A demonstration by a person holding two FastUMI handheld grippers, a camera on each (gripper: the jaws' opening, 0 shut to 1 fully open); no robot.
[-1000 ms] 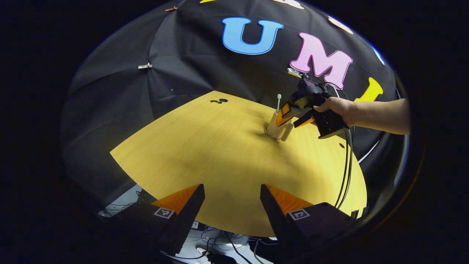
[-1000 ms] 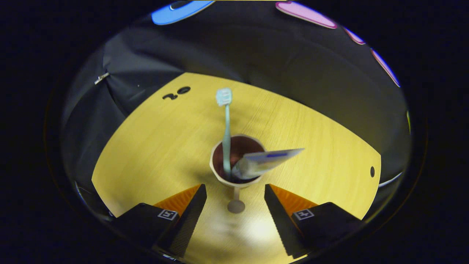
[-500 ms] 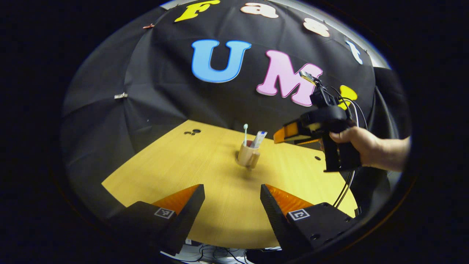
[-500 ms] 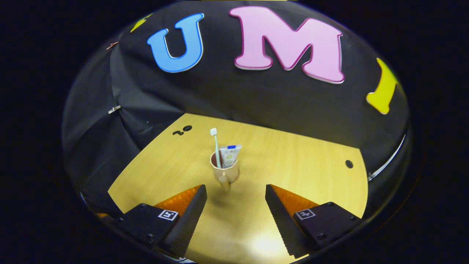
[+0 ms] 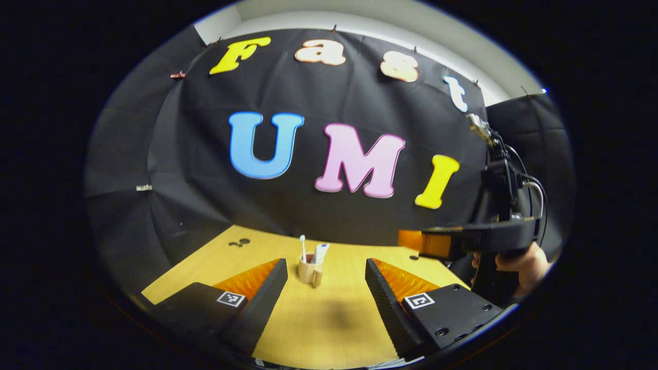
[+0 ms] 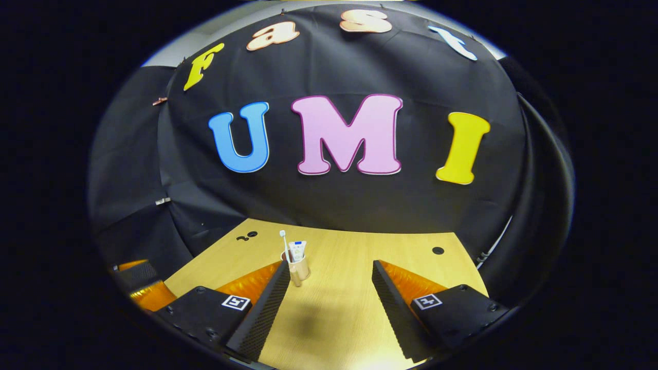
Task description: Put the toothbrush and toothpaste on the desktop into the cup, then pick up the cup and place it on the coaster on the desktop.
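A beige cup [image 5: 310, 272] with a handle stands upright on the yellow wooden desktop [image 5: 329, 318]. A pale toothbrush [image 5: 303, 247] and a white toothpaste tube [image 5: 321, 253] stick up out of it. My left gripper [image 5: 325, 263] is open, well back from the cup, with nothing between its fingers. In the right gripper view the cup [image 6: 298, 268] stands just past the left fingertip, holding the toothbrush [image 6: 284, 242] and tube [image 6: 296, 250]. My right gripper [image 6: 330, 263] is open and holds nothing, far short of the cup.
A hand [image 5: 514, 263] holds the right gripper [image 5: 462, 240] at the right of the left gripper view, with cables above it. The left gripper [image 6: 140, 289] shows low at the left of the right gripper view. Small dark holes [image 6: 438, 250] mark the desktop. Black cloth walls surround the table.
Both grippers have drawn back from the cup and tilted up, so it looks smaller and farther. The right gripper, close over the cup a second ago, is now well clear.
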